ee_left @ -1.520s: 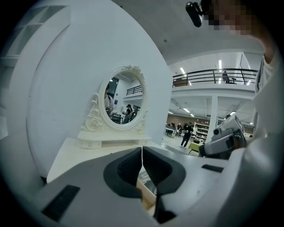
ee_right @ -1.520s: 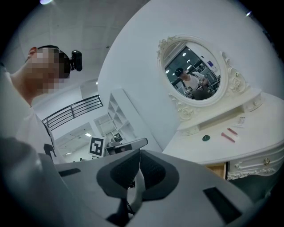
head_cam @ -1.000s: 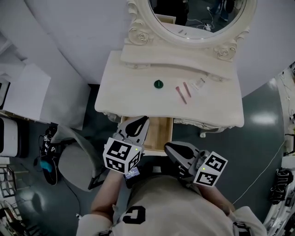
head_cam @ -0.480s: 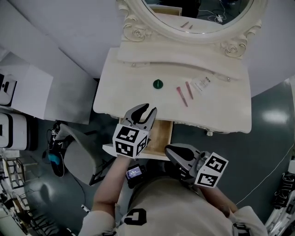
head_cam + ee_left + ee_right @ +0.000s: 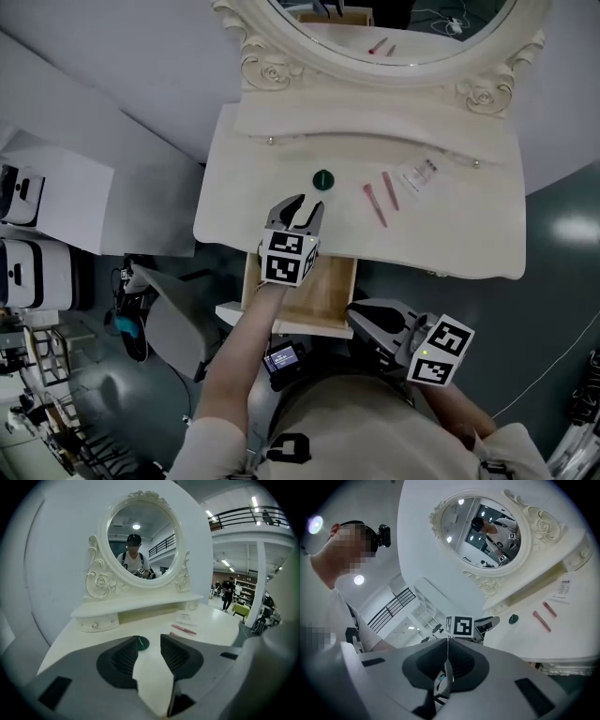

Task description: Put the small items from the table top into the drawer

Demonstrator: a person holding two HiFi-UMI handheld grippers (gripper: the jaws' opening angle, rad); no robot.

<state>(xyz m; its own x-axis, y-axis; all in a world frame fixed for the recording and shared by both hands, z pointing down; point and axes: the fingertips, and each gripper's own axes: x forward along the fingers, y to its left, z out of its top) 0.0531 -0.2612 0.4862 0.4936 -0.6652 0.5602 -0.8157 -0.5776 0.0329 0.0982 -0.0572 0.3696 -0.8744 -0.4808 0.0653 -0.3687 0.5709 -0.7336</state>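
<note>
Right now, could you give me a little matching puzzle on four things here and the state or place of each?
1 small round dark green disc
2 light wooden drawer
3 left hand-held gripper
4 right hand-held gripper

a jaws together
b pulled out
c on the white table top
d jaws apart

Pairs: 1-c, 2-b, 3-d, 4-a. Left jaws have just been opening, nothing between them.

Head view looks steeply down; all views share the table top (image 5: 246,187).
</note>
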